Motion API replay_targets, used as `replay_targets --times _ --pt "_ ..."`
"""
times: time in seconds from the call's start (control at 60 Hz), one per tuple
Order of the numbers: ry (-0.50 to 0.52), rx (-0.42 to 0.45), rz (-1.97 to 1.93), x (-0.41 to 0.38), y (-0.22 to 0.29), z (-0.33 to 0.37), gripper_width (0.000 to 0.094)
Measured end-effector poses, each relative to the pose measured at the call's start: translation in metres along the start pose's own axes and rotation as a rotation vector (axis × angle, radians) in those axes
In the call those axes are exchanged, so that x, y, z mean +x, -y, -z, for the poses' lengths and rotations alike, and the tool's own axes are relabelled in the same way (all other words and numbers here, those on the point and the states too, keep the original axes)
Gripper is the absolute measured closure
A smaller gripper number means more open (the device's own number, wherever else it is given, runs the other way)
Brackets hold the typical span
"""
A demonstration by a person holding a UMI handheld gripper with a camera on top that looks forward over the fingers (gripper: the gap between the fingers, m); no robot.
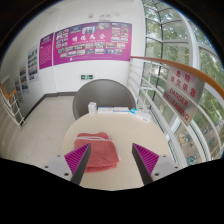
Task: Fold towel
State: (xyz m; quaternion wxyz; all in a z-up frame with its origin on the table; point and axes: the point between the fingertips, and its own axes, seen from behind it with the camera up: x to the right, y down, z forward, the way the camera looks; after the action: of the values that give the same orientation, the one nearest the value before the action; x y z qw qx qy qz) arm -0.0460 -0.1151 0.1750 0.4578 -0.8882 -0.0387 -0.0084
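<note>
Landmark: pink towel [96, 150], lying crumpled on the pale round counter [115, 128]. Left of the towel ran a white wall with posters. Jaws [113, 160] stood wide open, holding nothing. Left magenta pad [79, 157] overlapped the towel's left edge; can't tell if touching. Right pad [146, 156] sat clear to the towel's right, over bare counter. Behind the towel: pink banner [92, 45] on the wall. Far right of the towel: windows [178, 60].

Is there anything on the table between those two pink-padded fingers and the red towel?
Nothing: in the gripper view, bare pale round table separates the open gripper from the folded red cloth towel, which lies just ahead, nearer one finger.
</note>
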Motion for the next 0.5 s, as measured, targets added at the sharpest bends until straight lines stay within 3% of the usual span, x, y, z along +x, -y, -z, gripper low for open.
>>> replay_targets --times 0.283,0.5 --pt "-0.081 0.051 -0.010 -0.035 -0.011 0.125 0.0081" --pt "-0.098 0.043 -0.043 -0.053 -0.033 0.177 0.0083"
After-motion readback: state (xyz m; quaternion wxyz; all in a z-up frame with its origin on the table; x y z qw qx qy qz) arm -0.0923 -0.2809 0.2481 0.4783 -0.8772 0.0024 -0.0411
